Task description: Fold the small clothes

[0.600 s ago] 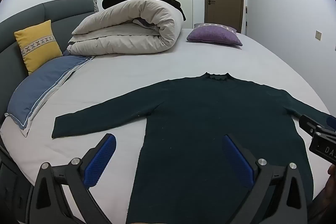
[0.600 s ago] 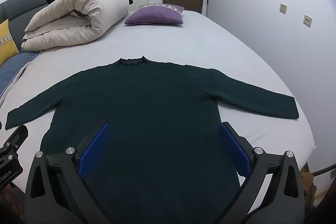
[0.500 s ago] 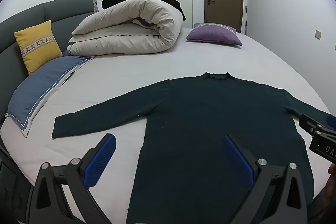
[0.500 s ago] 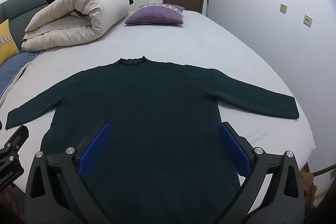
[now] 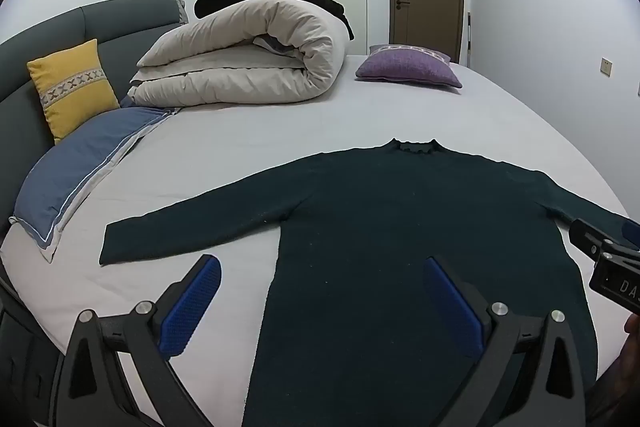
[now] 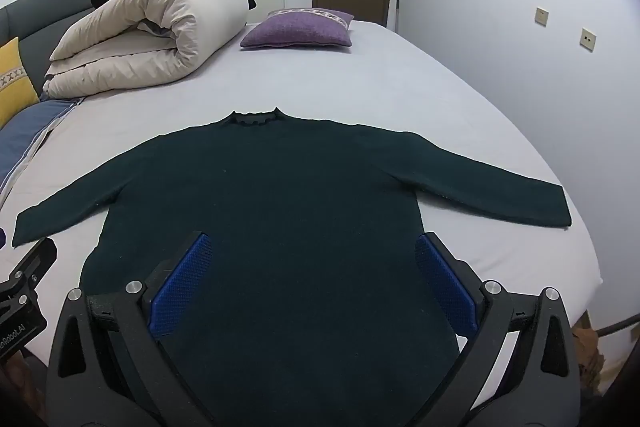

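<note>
A dark green long-sleeved sweater (image 5: 400, 227) lies flat on the grey bed sheet (image 5: 240, 147), collar away from me and both sleeves spread out; it also shows in the right wrist view (image 6: 280, 207). My left gripper (image 5: 318, 301) is open and empty above the sweater's lower left edge. My right gripper (image 6: 314, 279) is open and empty above the sweater's lower body. Each gripper shows at the edge of the other's view.
A rolled beige duvet (image 5: 248, 63) with a black item on top lies at the back left. A purple cushion (image 5: 408, 71) lies at the back. A yellow cushion (image 5: 72, 87) and a blue pillow (image 5: 80, 167) lie by the headboard. The bed's right edge (image 6: 592, 267) is close.
</note>
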Demonstrator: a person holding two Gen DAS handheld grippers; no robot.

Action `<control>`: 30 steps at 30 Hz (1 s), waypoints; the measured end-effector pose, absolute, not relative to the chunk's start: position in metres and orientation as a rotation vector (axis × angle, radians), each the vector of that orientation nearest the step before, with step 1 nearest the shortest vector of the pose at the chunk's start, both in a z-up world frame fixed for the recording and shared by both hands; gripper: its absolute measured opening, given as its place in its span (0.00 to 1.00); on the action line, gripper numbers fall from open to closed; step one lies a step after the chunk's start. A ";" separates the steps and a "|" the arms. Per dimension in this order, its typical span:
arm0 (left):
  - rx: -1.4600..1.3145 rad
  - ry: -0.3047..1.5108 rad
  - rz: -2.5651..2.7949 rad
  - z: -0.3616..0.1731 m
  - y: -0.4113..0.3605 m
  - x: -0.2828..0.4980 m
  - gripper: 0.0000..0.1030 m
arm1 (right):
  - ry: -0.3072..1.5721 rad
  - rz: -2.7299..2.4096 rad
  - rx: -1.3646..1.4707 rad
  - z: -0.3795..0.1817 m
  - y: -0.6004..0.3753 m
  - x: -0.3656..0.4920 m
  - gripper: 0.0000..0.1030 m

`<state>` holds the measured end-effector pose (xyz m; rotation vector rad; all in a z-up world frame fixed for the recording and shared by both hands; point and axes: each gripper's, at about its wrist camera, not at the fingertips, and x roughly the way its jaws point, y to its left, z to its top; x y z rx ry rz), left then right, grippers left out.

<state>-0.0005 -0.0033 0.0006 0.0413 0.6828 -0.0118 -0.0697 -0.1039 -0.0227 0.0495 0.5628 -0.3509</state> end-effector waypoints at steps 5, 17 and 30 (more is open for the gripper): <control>0.042 0.678 -0.012 -0.001 -0.002 0.002 1.00 | 0.562 -0.348 0.045 -0.020 -0.099 -0.072 1.00; 0.043 0.679 -0.011 0.004 0.000 0.001 1.00 | 0.565 -0.344 0.046 -0.020 -0.102 -0.071 1.00; 0.045 0.677 -0.010 0.004 0.001 0.000 1.00 | 0.569 -0.344 0.047 -0.022 -0.101 -0.069 1.00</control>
